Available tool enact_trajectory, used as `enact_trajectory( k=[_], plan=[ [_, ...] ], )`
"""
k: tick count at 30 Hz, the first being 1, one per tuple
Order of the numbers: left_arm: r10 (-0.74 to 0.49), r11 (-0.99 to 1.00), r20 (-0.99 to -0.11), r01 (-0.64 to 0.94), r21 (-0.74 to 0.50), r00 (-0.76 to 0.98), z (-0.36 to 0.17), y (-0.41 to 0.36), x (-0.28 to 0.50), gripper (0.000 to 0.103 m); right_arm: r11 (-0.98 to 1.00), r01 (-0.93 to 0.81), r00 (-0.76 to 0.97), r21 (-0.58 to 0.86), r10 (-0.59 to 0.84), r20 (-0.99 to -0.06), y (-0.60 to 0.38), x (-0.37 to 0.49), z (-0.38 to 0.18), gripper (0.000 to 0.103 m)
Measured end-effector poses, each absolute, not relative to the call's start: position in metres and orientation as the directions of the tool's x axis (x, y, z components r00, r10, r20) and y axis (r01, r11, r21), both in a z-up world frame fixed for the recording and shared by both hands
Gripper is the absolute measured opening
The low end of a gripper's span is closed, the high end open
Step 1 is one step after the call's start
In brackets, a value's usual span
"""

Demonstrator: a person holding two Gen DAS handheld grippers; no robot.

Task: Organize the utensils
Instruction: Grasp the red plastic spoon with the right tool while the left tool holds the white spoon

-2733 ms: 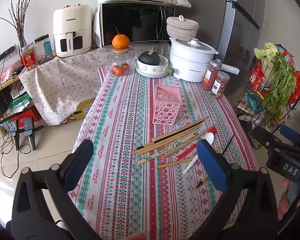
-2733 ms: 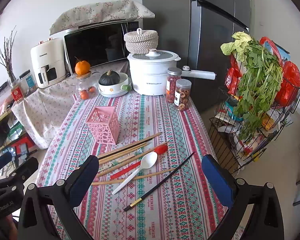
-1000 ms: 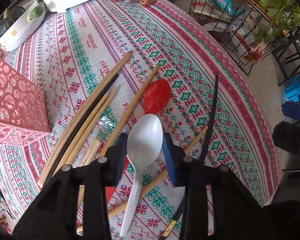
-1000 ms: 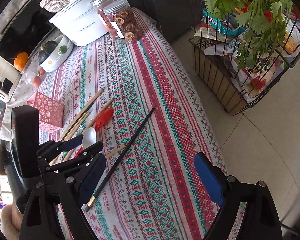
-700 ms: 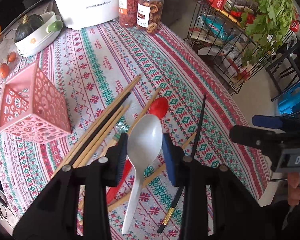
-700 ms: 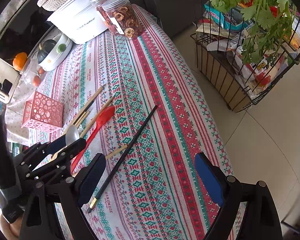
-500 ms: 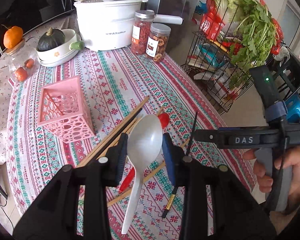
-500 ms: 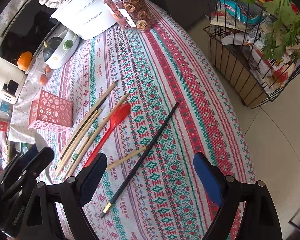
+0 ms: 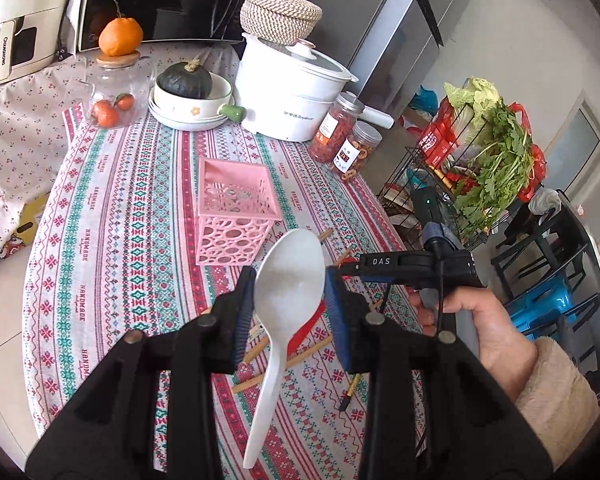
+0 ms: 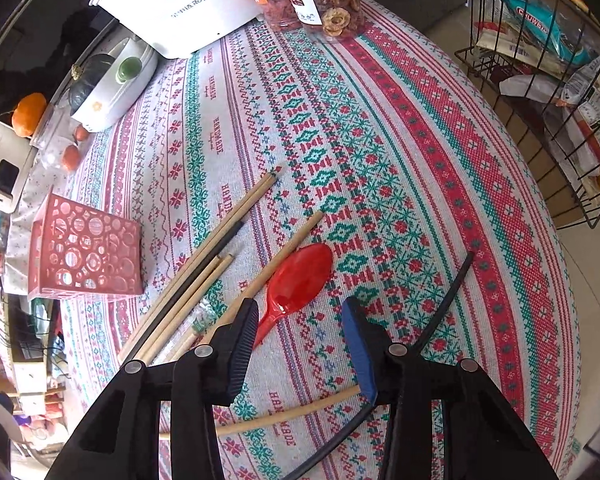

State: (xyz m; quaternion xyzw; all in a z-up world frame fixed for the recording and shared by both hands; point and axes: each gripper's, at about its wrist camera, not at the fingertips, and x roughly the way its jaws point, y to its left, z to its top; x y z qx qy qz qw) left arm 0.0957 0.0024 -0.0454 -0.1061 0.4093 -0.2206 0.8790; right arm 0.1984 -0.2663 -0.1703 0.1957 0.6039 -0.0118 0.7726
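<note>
My left gripper [image 9: 290, 300] is shut on a white plastic spoon [image 9: 288, 280], bowl forward, held up above the table just short of the pink perforated holder [image 9: 234, 208]. My right gripper [image 10: 300, 332] is open and low over the cloth, its fingers on either side of the red spoon [image 10: 296, 276] near the neck. Several wooden chopsticks [image 10: 204, 276] and a black chopstick [image 10: 440, 312] lie on the cloth beside it. The pink holder [image 10: 84, 248] also shows at the left of the right wrist view. The right gripper's body [image 9: 412, 266] shows in the left wrist view.
A white cooker pot [image 9: 292, 92], two snack jars [image 9: 348, 136], a bowl with a squash [image 9: 188, 96] and a glass jar [image 9: 112, 92] stand at the table's far end. A wire rack with greens [image 9: 488, 160] stands to the right of the table.
My left gripper closed on the white spoon and lifted it off the table toward the pink holder. My right gripper came down over the red spoon and narrowed its opening.
</note>
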Motion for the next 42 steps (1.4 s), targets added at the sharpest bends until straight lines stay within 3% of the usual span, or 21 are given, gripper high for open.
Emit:
enact_trajectory(
  k=[4, 9, 17, 20, 27, 37, 40, 42],
  plan=[
    [-0.477, 0.878, -0.665, 0.284, -0.385, 0.575, -0.044, 0.016, 0.092, 0.037, 0.954, 0.244, 0.249, 0.175, 0.113, -0.962, -0.246, 0.207, -0.171, 0.04],
    [-0.465, 0.884, -0.662, 0.27, -0.381, 0.588, -0.044, 0.024, 0.088, 0.037, 0.979, 0.202, 0.226, 0.017, -0.03, -0.974, -0.223, 0.212, -0.172, 0.026],
    [-0.419, 0.9, -0.635, 0.203, -0.386, 0.649, -0.038, 0.036, 0.085, 0.037, 0.965, 0.226, 0.261, 0.13, 0.068, -0.963, -0.248, 0.2, -0.169, 0.017],
    [-0.411, 0.9, -0.616, 0.189, -0.394, 0.672, -0.035, 0.038, 0.082, 0.037, 0.955, 0.222, 0.27, 0.197, 0.134, -0.954, -0.257, 0.197, -0.169, 0.007],
    [-0.391, 0.905, -0.602, 0.175, -0.387, 0.696, -0.036, 0.034, 0.082, 0.037, 0.93, 0.2, 0.309, 0.308, 0.239, -0.921, -0.278, 0.184, -0.156, 0.004],
    [-0.382, 0.894, -0.512, 0.168, -0.415, 0.769, -0.022, 0.035, 0.09, 0.037, 0.901, 0.141, 0.457, 0.411, 0.308, -0.834, -0.289, 0.164, -0.105, 0.004],
    [-0.387, 0.882, -0.504, 0.152, -0.445, 0.772, -0.022, 0.036, 0.094, 0.037, 0.909, 0.155, 0.49, 0.387, 0.269, -0.829, -0.296, 0.167, -0.1, 0.008],
    [-0.392, 0.877, -0.508, 0.145, -0.458, 0.767, -0.024, 0.036, 0.096, 0.037, 0.904, 0.189, 0.452, 0.384, 0.268, -0.851, -0.299, 0.173, -0.112, 0.035]
  ],
)
